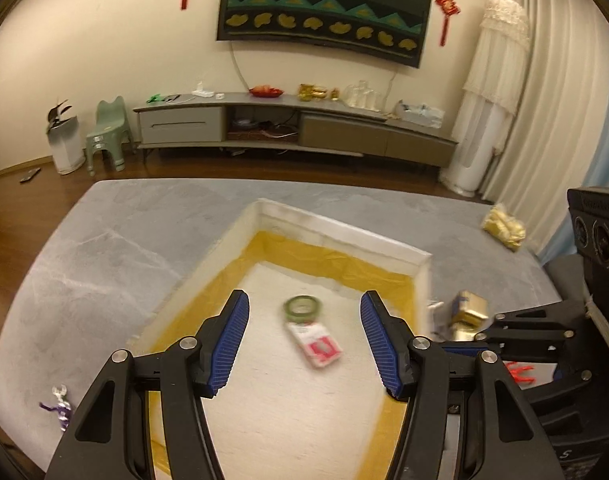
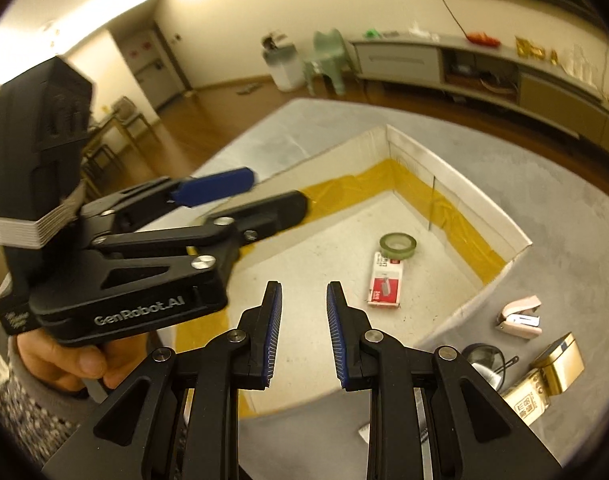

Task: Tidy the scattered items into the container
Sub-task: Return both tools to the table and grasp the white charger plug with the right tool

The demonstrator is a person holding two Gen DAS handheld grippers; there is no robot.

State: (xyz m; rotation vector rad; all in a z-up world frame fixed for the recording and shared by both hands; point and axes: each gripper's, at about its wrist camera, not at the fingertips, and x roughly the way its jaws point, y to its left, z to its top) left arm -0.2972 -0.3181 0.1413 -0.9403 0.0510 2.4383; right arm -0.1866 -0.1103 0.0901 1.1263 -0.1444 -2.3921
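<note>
A shallow white box (image 1: 344,229) (image 2: 464,184) lined with yellow tape sits on the grey table top (image 1: 104,264). Inside it lie a green tape roll (image 1: 302,307) (image 2: 398,245) and a red-and-white staple packet (image 1: 316,344) (image 2: 385,284). My left gripper (image 1: 304,297) (image 2: 276,190) hangs open and empty above the box floor. Over the box's near edge my right gripper (image 2: 303,286) is open too, with nothing between its fingers. Outside the box to the right lie a pink stapler (image 2: 520,316) and a gold box (image 1: 470,308) (image 2: 560,360).
A purple-and-silver trinket (image 1: 58,404) lies at the table's left edge, and a gold packet (image 1: 503,227) at the far right. A dark round-rimmed item (image 2: 482,354) rests near the stapler. A hand (image 2: 72,360) grips the left tool. A low cabinet (image 1: 296,128) and a green stool (image 1: 108,136) stand beyond.
</note>
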